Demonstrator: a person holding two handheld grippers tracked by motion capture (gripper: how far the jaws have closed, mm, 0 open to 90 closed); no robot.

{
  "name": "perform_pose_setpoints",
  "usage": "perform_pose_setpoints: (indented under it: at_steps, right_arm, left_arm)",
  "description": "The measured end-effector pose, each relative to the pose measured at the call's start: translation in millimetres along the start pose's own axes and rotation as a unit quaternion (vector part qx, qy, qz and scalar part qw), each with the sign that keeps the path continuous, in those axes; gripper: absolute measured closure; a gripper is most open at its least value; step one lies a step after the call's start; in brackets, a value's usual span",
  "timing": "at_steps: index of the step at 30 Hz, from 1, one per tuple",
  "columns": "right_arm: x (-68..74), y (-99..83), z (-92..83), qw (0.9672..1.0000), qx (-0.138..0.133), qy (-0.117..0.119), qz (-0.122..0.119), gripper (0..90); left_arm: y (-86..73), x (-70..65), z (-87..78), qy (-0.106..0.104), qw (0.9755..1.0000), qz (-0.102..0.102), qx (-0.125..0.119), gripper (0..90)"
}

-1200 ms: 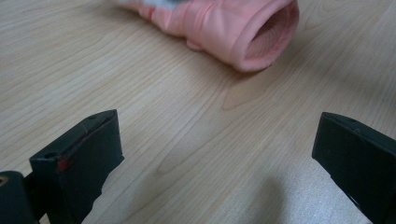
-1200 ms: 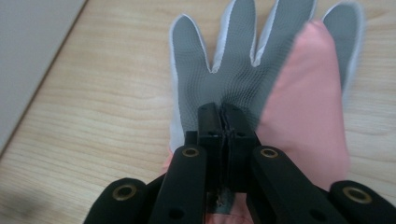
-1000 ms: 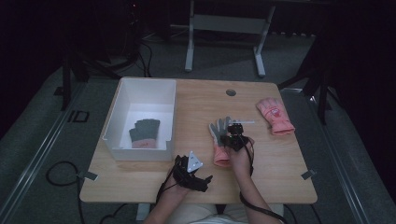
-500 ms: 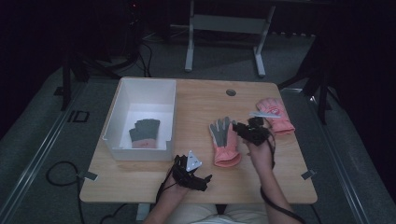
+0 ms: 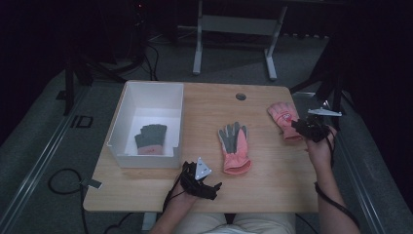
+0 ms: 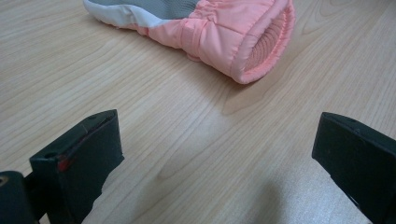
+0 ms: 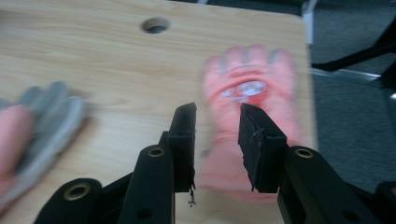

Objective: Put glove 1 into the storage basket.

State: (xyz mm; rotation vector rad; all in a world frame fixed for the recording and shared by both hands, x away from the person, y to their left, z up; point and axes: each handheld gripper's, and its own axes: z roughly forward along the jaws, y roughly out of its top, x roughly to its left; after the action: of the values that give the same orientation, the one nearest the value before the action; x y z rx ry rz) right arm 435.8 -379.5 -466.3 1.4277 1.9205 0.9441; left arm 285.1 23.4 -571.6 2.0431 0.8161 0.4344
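Right gripper (image 5: 298, 127) is hovering over the cuff end of the pink glove (image 5: 284, 118) at the right edge of the table (image 5: 272, 178), well right of the white bin (image 5: 127, 102). Its jaws have just been opening; in the right gripper view they are standing part open above the pink glove (image 7: 252, 93), which is blurred below them, and they are grasping nothing. The pink glove is lying flat, fingers pointing away from the person, apart from the other gloves.

Left gripper (image 5: 214, 187) is resting at the table's near edge, just in front of the bin's near right corner. Its jaws are spread wide and released, with bare wood between them in the left gripper view.

A grey-and-pink glove (image 5: 234, 147) is lying palm up mid-table, right of the bin and between the bin and the pink glove. Its cuff (image 6: 261, 37) is opening toward the left gripper, near it but not touching.

A third glove (image 5: 150, 138), grey with a pink cuff, is lying inside the bin on its floor, toward the near wall.

A round cable hole (image 5: 240, 96) is sitting near the table's far edge, right of the bin.
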Motion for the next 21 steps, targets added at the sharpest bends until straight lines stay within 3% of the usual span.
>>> perform_pose_setpoints:
  at_steps: [1,2,3,4,9,11,12,15,16,21]
  right_arm:
    - [0.0,0.0,0.0,1.0000,0.000,0.000,0.000,66.6]
    - [-11.1,3.8,5.2,1.0000,0.006,-0.002,-0.004,66.8]
    - [-11.1,3.8,5.2,1.0000,0.006,-0.002,-0.004,66.8]
    - [-20.5,7.7,12.5,0.9998,0.015,-0.009,-0.008,66.8]
    - [-30.5,14.2,32.1,0.9991,0.031,-0.029,-0.006,64.7]
    - [-31.1,14.8,36.5,0.9990,0.032,-0.030,-0.005,64.6]
    - [-31.8,14.8,47.3,0.9989,0.040,-0.025,-0.010,62.5]
    - [-32.3,14.1,59.4,0.9983,0.049,-0.026,-0.015,58.7]
    - [-31.2,13.8,68.3,0.9972,0.059,-0.036,-0.027,57.9]
    - [-28.9,15.4,81.1,0.9964,0.068,-0.041,-0.030,55.5]
  left_arm:
    - [0.0,0.0,0.0,0.000,1.0000,0.000,0.000,1.3]
    - [-0.6,0.2,0.4,-0.001,1.0000,0.001,0.004,1.3]
    - [-0.6,0.2,0.4,-0.001,1.0000,0.001,0.004,1.3]
    - [-0.1,-0.1,-0.4,-0.004,1.0000,-0.001,0.001,1.3]
    - [-1.4,-0.9,-1.2,0.008,1.0000,0.003,0.001,1.3]
    - [-1.4,0.0,-3.2,0.003,1.0000,-0.006,-0.005,1.3]
    - [-2.4,1.1,-5.6,0.006,0.9998,-0.014,-0.015,1.3]
    - [-4.3,2.2,-6.9,0.010,0.9997,-0.015,-0.013,1.3]
    - [-5.3,2.7,-8.3,0.012,0.9997,-0.017,-0.012,1.3]
    - [-7.1,1.7,-10.0,0.019,0.9997,-0.012,-0.010,1.3]
